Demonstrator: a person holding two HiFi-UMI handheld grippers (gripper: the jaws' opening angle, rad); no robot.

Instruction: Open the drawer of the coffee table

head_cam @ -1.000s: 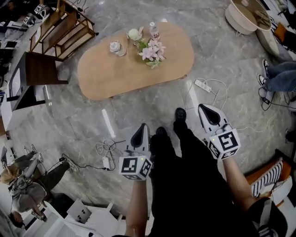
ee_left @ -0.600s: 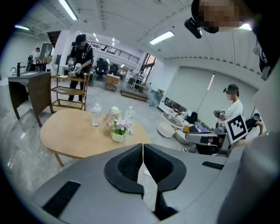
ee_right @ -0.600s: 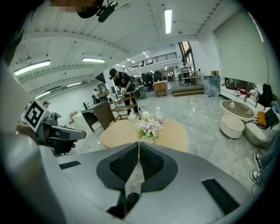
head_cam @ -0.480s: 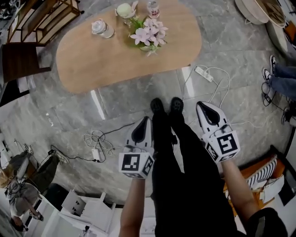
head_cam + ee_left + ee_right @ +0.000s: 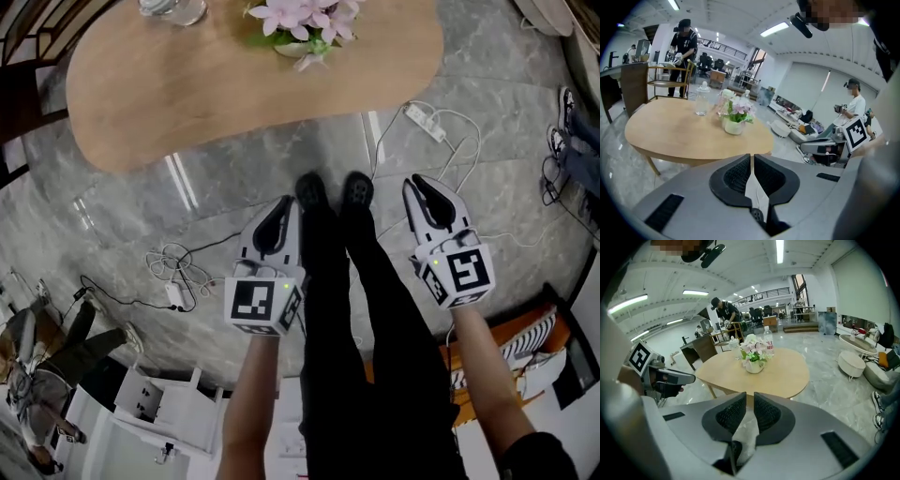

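The oval wooden coffee table point(image 5: 216, 84) fills the top of the head view, carrying a pot of pink flowers point(image 5: 305, 23) and a glass jar point(image 5: 173, 7). No drawer shows in any view. My left gripper point(image 5: 284, 204) and right gripper point(image 5: 418, 185) hang over the marble floor short of the table's near edge, on either side of the person's legs, both shut and empty. The left gripper view shows the shut jaws of the left gripper point(image 5: 752, 157) aimed at the table point(image 5: 693, 136). In the right gripper view the right gripper point(image 5: 750, 397) faces the table point(image 5: 759, 373) too.
The person's shoes point(image 5: 328, 192) stand between the grippers. A white power strip point(image 5: 424, 122) with its cable lies right of the table. A cable bundle point(image 5: 173, 272) lies on the floor at left. A white pouf point(image 5: 851, 363) sits right. People stand behind the table.
The table has slid toward the top of the head view and grown larger. Both grippers have come lower and nearer the floor, still shut, keeping their places beside the legs.
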